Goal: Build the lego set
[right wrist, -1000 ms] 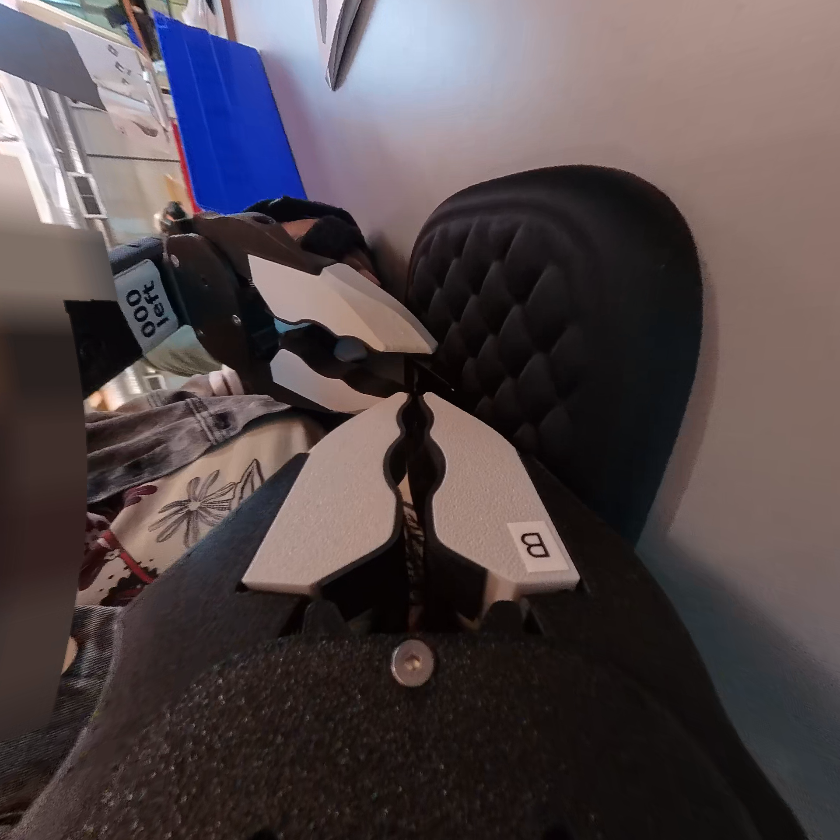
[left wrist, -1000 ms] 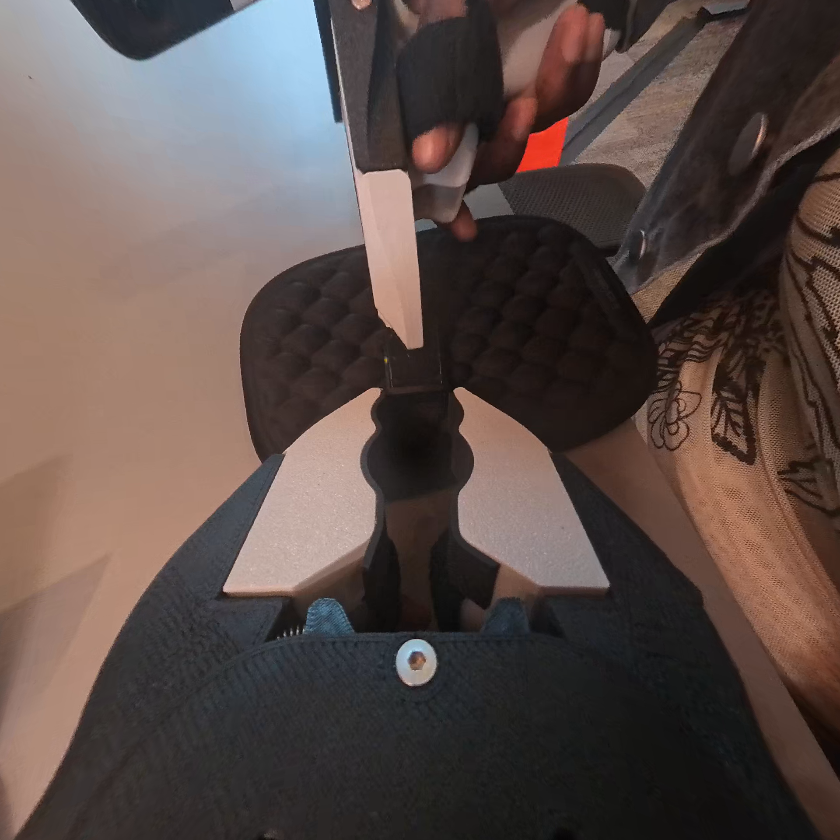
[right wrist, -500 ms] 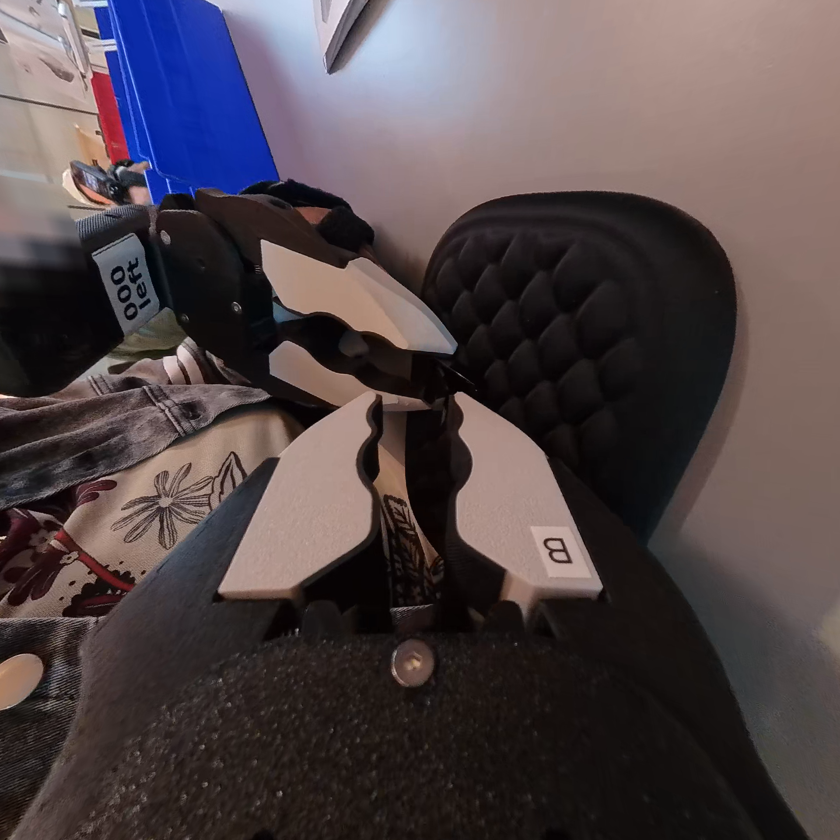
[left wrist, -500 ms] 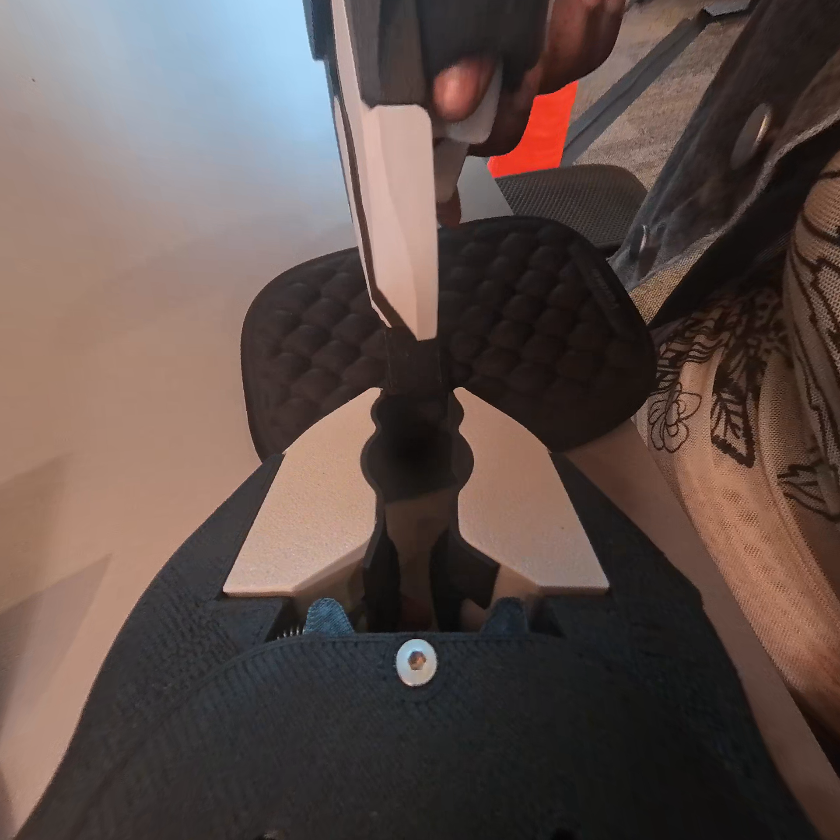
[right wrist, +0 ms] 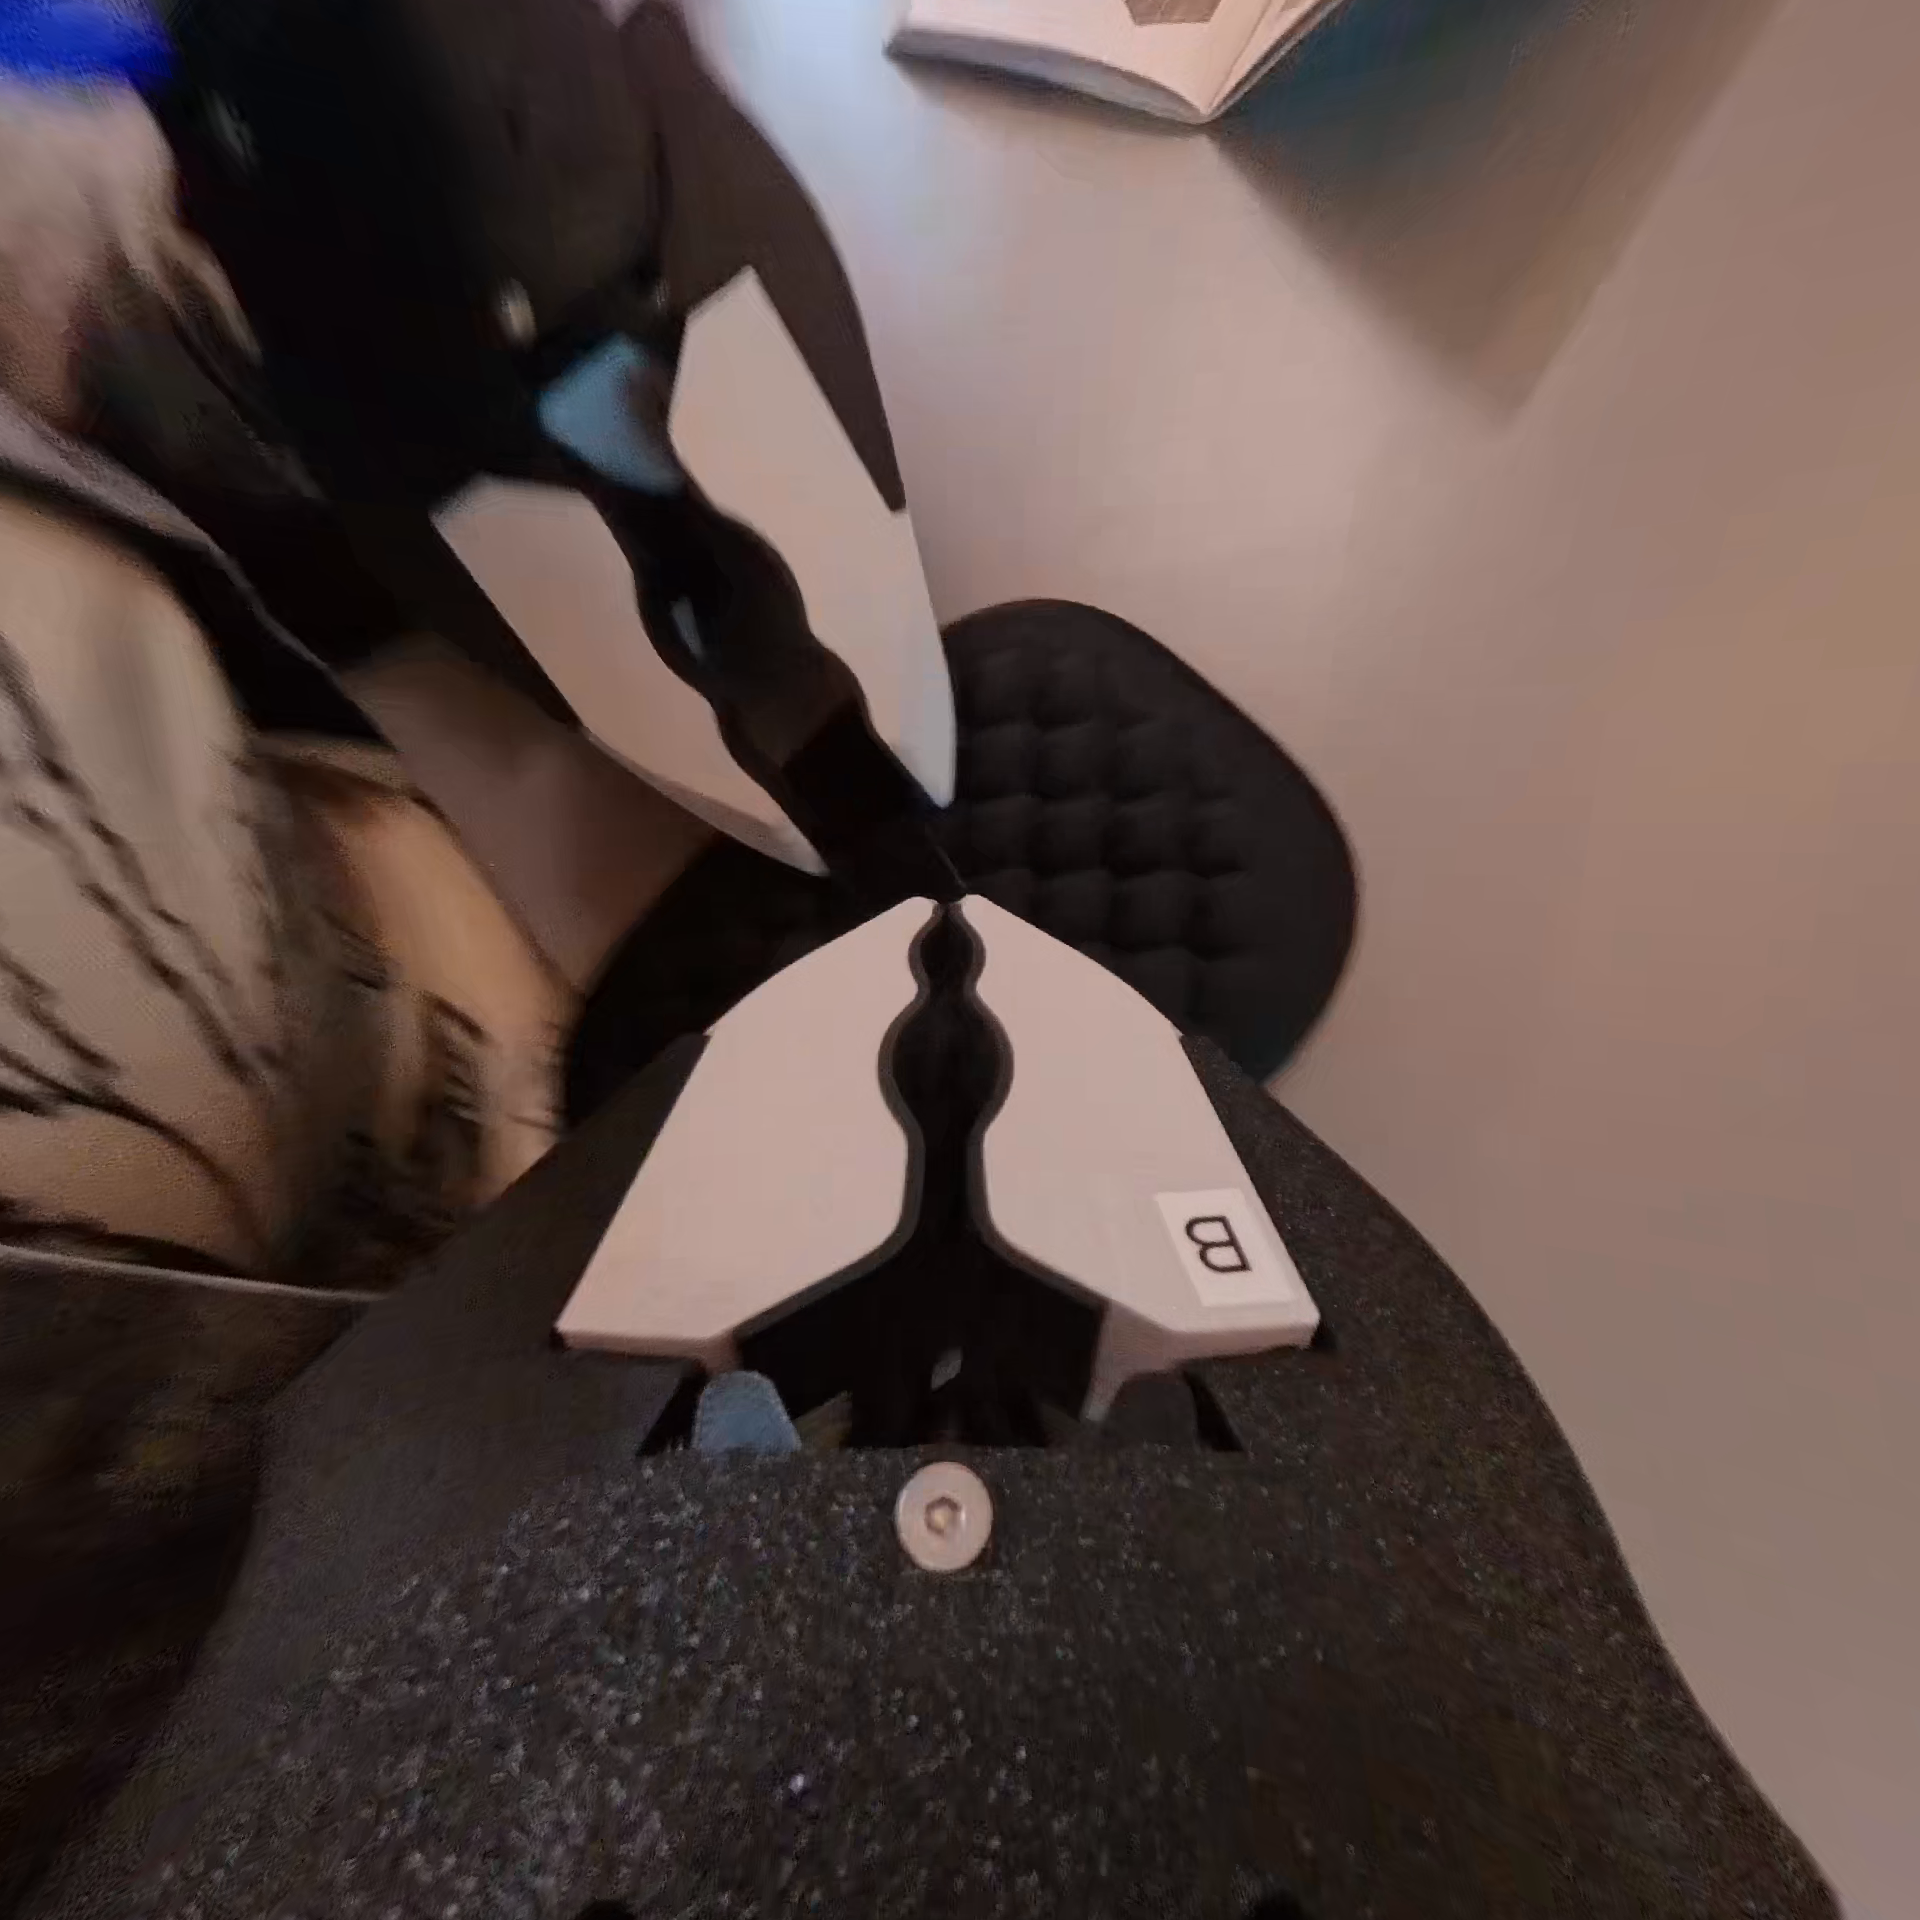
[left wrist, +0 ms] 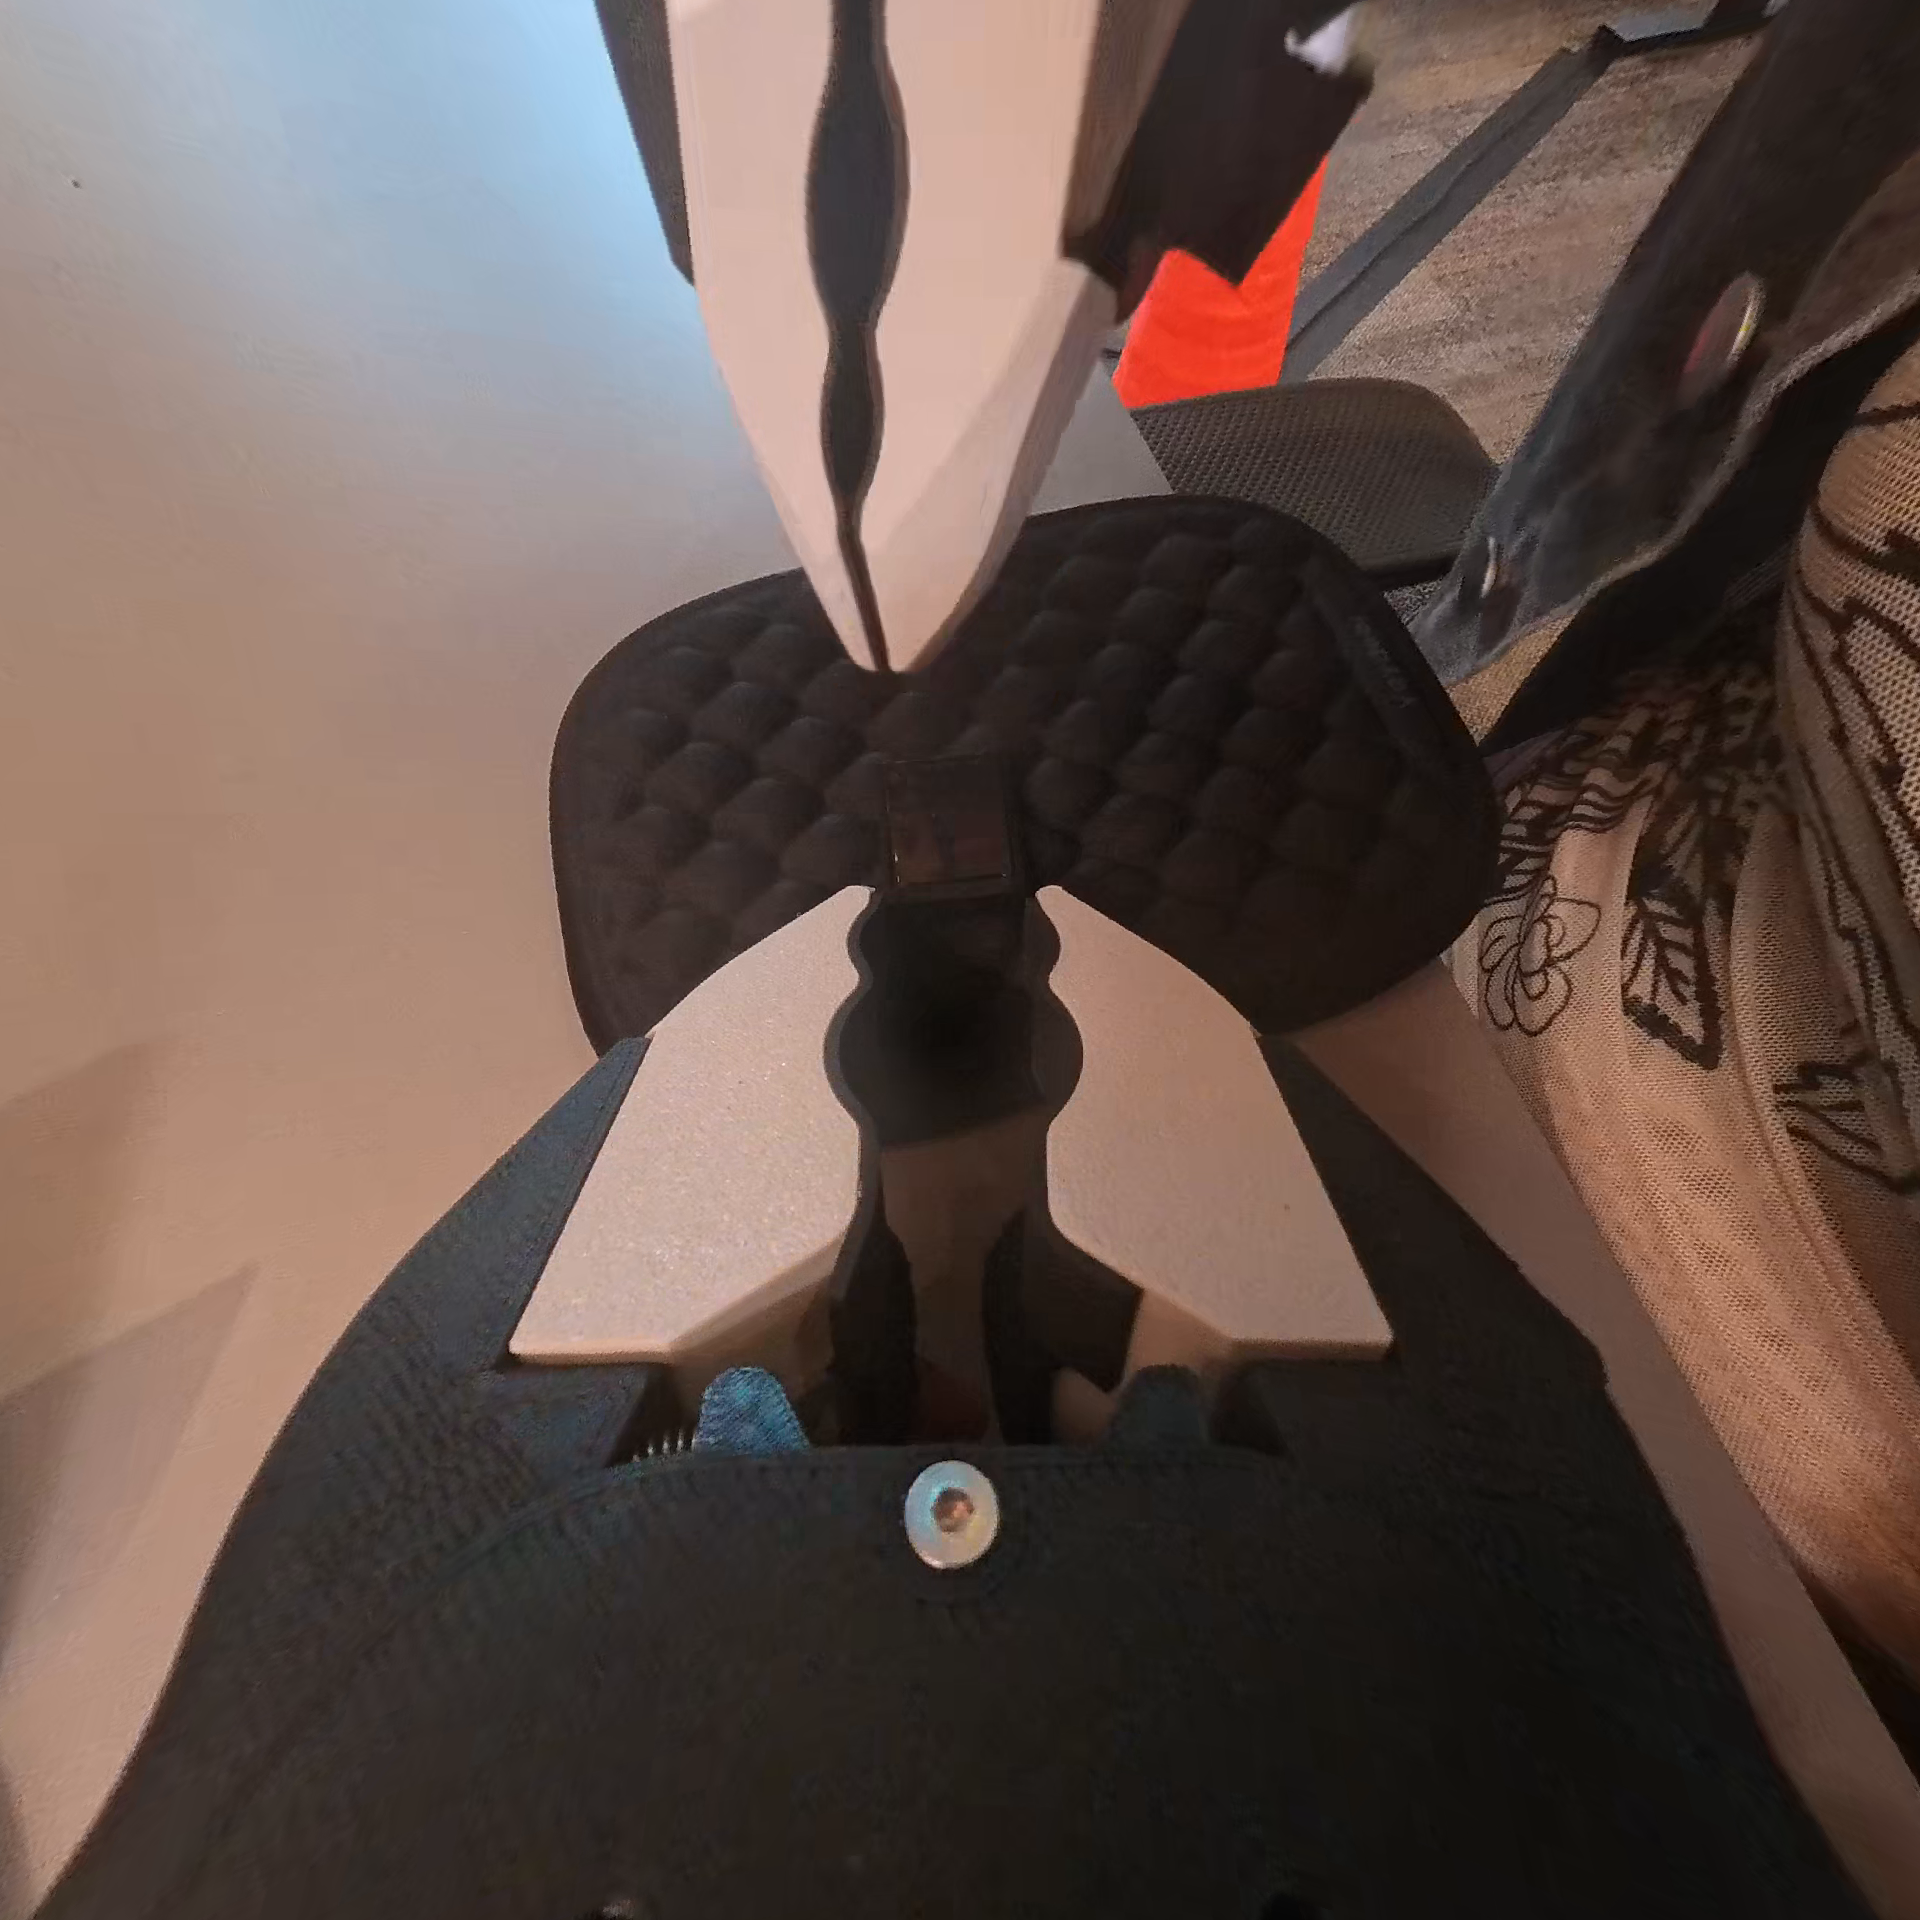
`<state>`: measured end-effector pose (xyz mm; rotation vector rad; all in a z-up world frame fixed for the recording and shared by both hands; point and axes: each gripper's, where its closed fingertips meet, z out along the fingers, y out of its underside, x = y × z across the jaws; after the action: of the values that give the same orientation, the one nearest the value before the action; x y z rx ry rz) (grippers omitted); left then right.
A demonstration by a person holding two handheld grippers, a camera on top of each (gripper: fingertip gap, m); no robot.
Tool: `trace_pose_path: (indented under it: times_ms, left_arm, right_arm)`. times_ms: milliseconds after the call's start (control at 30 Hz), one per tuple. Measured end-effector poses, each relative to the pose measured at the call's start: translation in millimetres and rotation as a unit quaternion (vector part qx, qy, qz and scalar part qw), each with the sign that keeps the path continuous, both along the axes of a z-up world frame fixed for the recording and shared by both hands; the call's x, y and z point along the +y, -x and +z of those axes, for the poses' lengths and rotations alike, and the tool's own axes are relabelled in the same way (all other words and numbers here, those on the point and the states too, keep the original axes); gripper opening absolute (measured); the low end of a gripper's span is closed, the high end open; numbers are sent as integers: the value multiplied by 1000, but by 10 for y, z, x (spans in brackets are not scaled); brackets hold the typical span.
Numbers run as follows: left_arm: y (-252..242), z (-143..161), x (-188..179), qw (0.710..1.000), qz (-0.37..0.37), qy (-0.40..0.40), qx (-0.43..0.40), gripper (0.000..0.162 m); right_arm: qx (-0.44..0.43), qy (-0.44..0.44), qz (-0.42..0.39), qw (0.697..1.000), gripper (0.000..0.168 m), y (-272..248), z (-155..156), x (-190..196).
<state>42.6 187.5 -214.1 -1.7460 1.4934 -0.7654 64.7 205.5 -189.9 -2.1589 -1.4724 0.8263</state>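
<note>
1. The left gripper (left wrist: 948, 894) grips a small black lego piece (left wrist: 948, 831) at its fingertips, above the black quilted pad (left wrist: 1195, 748).
2. The right gripper (right wrist: 943, 906), clamped near the piece a second ago, now shows its jaws pressed together and empty.
3. Seen from the left, it has swung from edge-on to face-on, its tips just beyond the piece.
4. An open booklet (right wrist: 1091, 47) lies well beyond the pad.

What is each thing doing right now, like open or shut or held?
Left claw: shut on the small black square lego piece.
Small black square lego piece: held at the left claw's tips, above the pad.
Right claw: shut, looks empty.
Black quilted pad: lying flat on the table.
Pale tabletop: bare around the pad.
White booklet: lying open at the far edge.
</note>
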Motion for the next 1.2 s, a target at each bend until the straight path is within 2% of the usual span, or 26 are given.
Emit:
trace_pose_path:
  times_ms: [33, 100, 167, 600, 800, 933, 1100, 1200]
  left_arm:
    - [-1, 0, 0, 1000, 0, 0, 0, 26]
    - [0, 0, 0, 1000, 0, 0, 0, 26]
    - [0, 0, 0, 1000, 0, 0, 0, 26]
    - [2, -9, 2, 1000, 0, 2, 3, 26]
    - [-1, -27, 1, 1000, 0, -1, 9, 26]
    - [0, -35, 2, 1000, 1, -5, 12, 26]
    - [3, -39, 0, 1000, 0, 4, 12, 26]
    - [2, -45, -2, 1000, 0, 6, 14, 26]
  right_arm:
    - [-18, -46, 29, 998, 0, -34, -27, 13]
    - [-14, -84, 72, 994, 0, -19, -32, -33]
    - [6, -80, 85, 993, 0, 34, -30, -81]
    - [-18, -101, 105, 989, 0, 65, -138, -104]
    - [-93, -180, 156, 967, 0, 74, -183, -122]
    - [-127, -165, 157, 965, 0, 100, -192, -129]
    - [-102, -167, 148, 969, 0, 101, -198, -131]
    - [-71, -108, 118, 985, 0, 99, -217, -130]
